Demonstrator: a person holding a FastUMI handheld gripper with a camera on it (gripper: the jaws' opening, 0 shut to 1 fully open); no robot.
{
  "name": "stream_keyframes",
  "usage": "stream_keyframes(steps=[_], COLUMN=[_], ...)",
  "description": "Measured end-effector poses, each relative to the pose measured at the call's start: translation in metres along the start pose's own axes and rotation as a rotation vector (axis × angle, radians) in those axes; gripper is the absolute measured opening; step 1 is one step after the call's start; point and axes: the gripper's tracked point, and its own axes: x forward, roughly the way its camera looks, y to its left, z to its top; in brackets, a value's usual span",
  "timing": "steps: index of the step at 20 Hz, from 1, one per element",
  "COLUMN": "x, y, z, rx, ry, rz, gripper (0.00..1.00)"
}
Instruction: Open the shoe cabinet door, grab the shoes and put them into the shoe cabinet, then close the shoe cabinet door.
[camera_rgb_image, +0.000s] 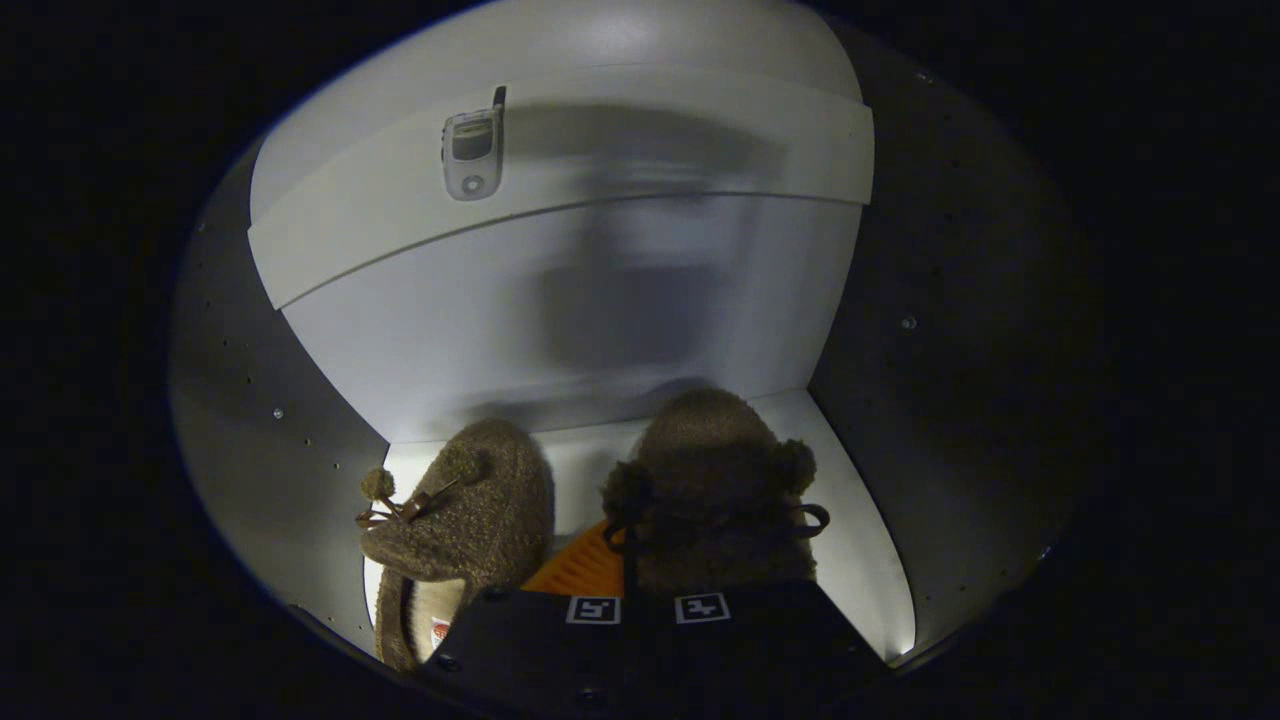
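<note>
I am looking into the white shoe cabinet (600, 330). Two brown fuzzy slippers are on its floor (860, 560). The left slipper (470, 520) lies flat with its pompom and bow toward the left wall, its pale lining showing near me. The right slipper (715, 480) rises just ahead of my fingers, and its rear edge runs down between them. My gripper (640, 580) is narrowed to a small gap and looks shut on that slipper's rear edge. The grip point itself is hidden by fur.
A white shelf (640, 170) spans the cabinet above the slippers, with a small silver phone-like device (473, 150) lying on it. Grey side walls (270, 400) with small holes close in on both sides. The back panel stands close behind the slippers.
</note>
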Motion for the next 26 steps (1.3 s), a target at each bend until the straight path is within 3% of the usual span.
stream_keyframes(steps=[3,10,14,19,26], x=[-0.001,-0.035,-0.079,-0.16,-0.306], y=[0.002,0.008,0.008,0.01,0.017], z=[-0.001,-0.007,-0.007,-0.01,-0.048], rx=[-0.026,-0.047,-0.048,-0.046,-0.077], ry=[-0.007,-0.045,-0.115,-0.229,-0.39], rz=[0.012,0.024,0.033,0.057,0.138], gripper=[0.09,0.77,0.99,1.0,1.0])
